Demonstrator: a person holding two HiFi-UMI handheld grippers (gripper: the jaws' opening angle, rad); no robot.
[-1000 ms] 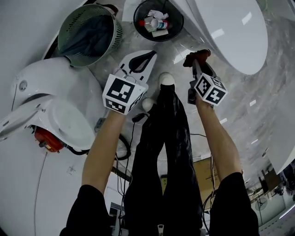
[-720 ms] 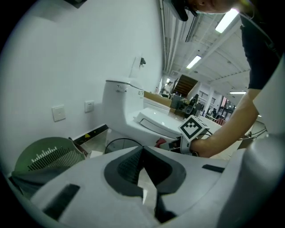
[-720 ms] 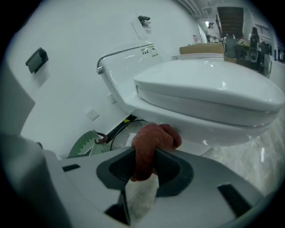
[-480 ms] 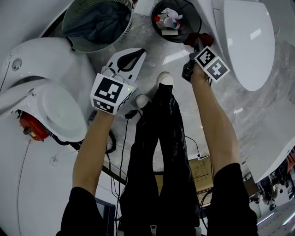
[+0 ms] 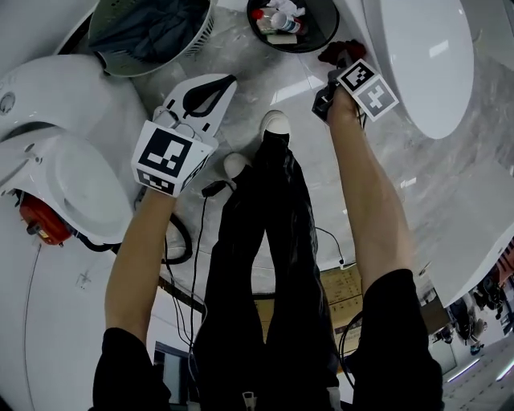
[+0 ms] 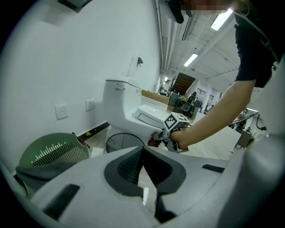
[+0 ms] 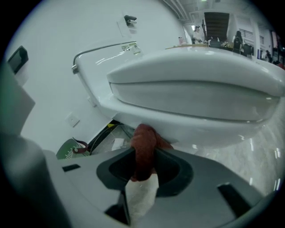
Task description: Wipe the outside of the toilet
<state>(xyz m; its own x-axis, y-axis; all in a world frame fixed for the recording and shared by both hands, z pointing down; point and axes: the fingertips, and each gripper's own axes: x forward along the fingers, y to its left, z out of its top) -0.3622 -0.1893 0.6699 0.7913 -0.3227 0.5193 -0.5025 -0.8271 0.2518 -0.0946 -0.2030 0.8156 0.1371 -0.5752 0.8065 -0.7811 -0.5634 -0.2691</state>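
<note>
A white toilet [image 5: 426,56] stands at the upper right of the head view; its bowl [image 7: 191,93] and tank [image 7: 102,58] fill the right gripper view. My right gripper [image 5: 339,58] [image 7: 144,153] is shut on a dark red cloth [image 7: 143,144] [image 5: 336,50], and the cloth presses against the underside of the bowl's left side. My left gripper [image 5: 210,87] [image 6: 142,151] hovers over the floor to the left, jaws together with nothing between them. In the left gripper view, the right gripper [image 6: 171,129] and cloth [image 6: 155,138] show beside the toilet [image 6: 122,107].
A black wire bin [image 5: 293,20] [image 6: 124,141] with rubbish stands between the toilet and a green slatted basket [image 5: 152,28] [image 6: 53,153]. A second white toilet [image 5: 56,144] with a red part [image 5: 36,221] is at the left. The person's legs and cables lie on the marble floor [image 5: 450,185].
My right gripper moved up and forward with the cloth, from the open floor to the toilet bowl's side. The left gripper drifted left in the view.
</note>
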